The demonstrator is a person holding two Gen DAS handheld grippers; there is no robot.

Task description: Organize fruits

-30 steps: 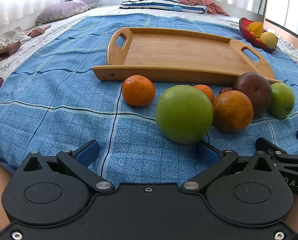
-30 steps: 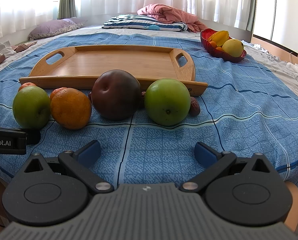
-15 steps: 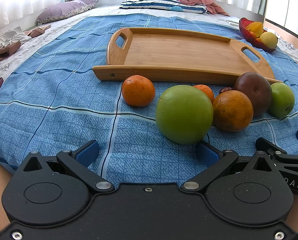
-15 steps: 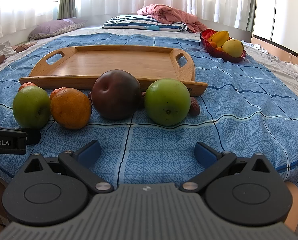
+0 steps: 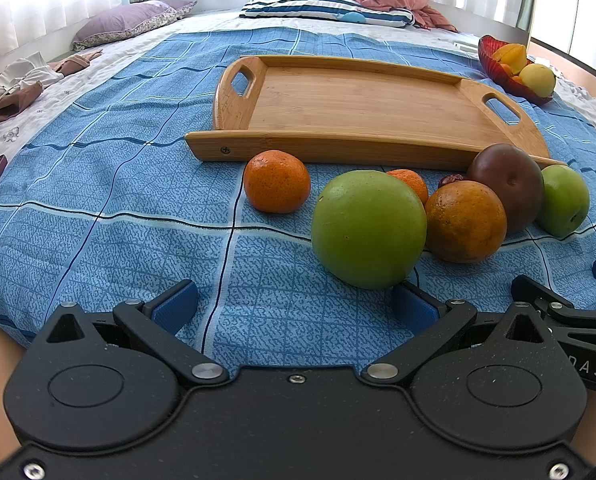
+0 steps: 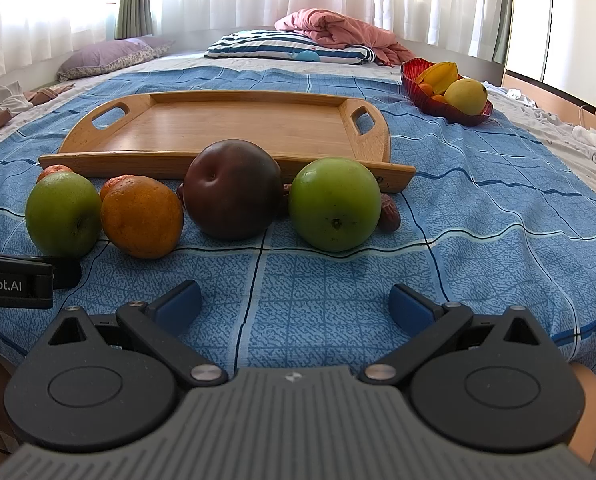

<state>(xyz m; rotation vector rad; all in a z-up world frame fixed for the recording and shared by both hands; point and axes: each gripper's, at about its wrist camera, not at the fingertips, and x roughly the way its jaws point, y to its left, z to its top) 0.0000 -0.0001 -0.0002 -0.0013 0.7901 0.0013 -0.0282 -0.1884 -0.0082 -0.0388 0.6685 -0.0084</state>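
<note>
My left gripper (image 5: 294,304) hangs low over the blue checked bedspread (image 5: 98,200), fingers spread wide, nothing between them. My right gripper (image 6: 296,304) does the same, parted and empty.

Just ahead of the left fingers sits a big green apple (image 5: 369,229), nearly touching my right-hand blue pad (image 5: 412,308). Pressed against its side is a large orange (image 5: 465,221), and a small tangerine (image 5: 277,181) stands a little apart to the left. Another small orange fruit (image 5: 412,182) peeks out behind the apple.

From the right gripper's view, the row runs on: a dark plum (image 6: 233,194) in the middle, a second green apple (image 6: 334,203) beside it, and a brown date (image 6: 389,213) tucked against that apple's far side.

Behind the whole line of fruit lies the wooden tray (image 6: 226,130), bare, its near rail just behind the plum.

Farther back on the right, a red bowl (image 6: 450,110) holds yellow fruit. At the head of the bed rest a striped pillow (image 6: 282,50), a pink blanket (image 6: 338,30) and a purple pillow (image 6: 106,56).
</note>
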